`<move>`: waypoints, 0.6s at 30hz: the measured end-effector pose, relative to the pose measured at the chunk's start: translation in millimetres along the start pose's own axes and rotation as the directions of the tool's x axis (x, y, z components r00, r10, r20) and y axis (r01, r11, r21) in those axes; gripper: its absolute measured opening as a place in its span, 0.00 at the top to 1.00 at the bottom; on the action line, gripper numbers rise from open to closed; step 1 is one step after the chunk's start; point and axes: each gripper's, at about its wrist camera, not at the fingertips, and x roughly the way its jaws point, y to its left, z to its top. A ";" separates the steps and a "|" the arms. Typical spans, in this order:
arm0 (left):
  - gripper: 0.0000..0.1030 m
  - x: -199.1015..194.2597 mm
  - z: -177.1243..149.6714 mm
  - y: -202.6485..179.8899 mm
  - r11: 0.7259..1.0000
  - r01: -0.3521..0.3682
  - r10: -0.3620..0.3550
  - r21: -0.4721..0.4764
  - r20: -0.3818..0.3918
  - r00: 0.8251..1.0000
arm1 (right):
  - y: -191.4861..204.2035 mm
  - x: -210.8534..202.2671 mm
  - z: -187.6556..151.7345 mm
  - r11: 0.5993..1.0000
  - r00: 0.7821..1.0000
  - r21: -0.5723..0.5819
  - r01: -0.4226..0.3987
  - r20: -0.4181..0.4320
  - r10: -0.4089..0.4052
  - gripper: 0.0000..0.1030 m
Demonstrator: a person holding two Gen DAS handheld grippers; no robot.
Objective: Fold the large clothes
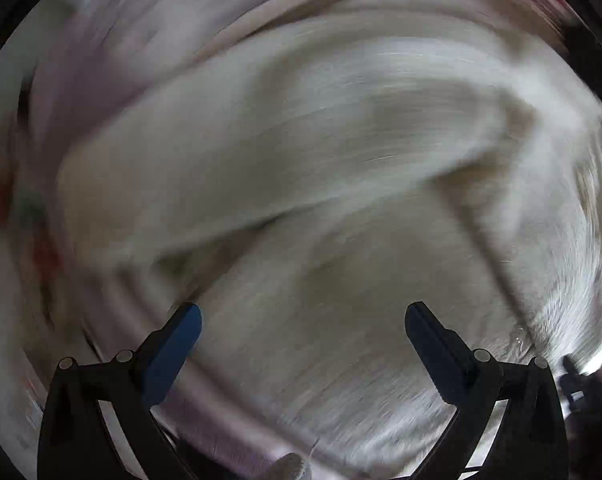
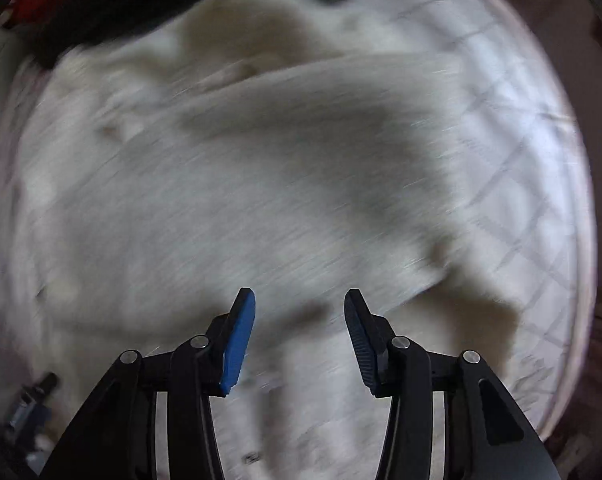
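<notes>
while both views smear with blur, my left gripper [image 1: 303, 314] gapes wide and bare above the cream fleece garment [image 1: 301, 168], which fills the frame from 9 to 3 o'clock. my right gripper [image 2: 300, 300] stands released too, nothing between its pads, over the same fleece, with a checked sheet [image 2: 513, 152] at 3 o'clock.

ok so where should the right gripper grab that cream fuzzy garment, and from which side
Probably the raised fold of the cream fleece garment, taken from straight above. That ridge stands proud of the flat fabric, so the open right gripper, with nothing between its fingers, could straddle it and pinch. The blur hides the exact hem, so that is a guess.
</notes>
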 end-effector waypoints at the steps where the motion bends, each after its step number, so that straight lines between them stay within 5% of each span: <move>1: 0.00 3.2 -1.5 23.5 0.997 0.023 -0.024 -0.070 -0.020 1.000 | 11.9 3.2 -11.7 1.000 1.000 -0.026 -0.004 -0.015 0.003 0.51; 4: 0.00 23.7 -1.2 96.1 0.949 0.088 -0.109 -0.304 -0.051 0.993 | 49.4 9.6 -43.3 0.993 0.999 -0.114 -0.024 -0.036 0.020 0.51; 6: 0.00 41.7 4.7 135.5 0.892 0.135 -0.169 -0.432 -0.041 0.985 | 75.6 12.5 -66.6 0.986 0.999 -0.163 -0.030 -0.028 0.026 0.51; 12: 0.01 65.9 36.7 190.3 0.753 0.236 -0.238 -0.614 0.080 0.968 | 131.4 23.6 -131.8 0.973 1.000 -0.231 0.015 -0.002 -0.016 0.50; 15: 0.19 60.0 51.8 204.8 0.728 0.232 -0.188 -0.645 0.138 0.972 | 154.5 26.8 -159.3 0.963 0.997 -0.256 0.079 0.020 -0.077 0.42; 16: 0.32 54.0 58.7 208.5 0.726 0.231 -0.159 -0.647 0.168 0.973 | 164.6 26.5 -158.4 0.960 0.995 -0.264 0.096 0.027 -0.092 0.39; 18: 0.49 43.6 68.5 209.9 0.750 0.202 -0.106 -0.630 0.187 0.977 | 177.9 26.3 -179.7 0.944 0.988 -0.290 0.154 0.053 -0.145 0.38</move>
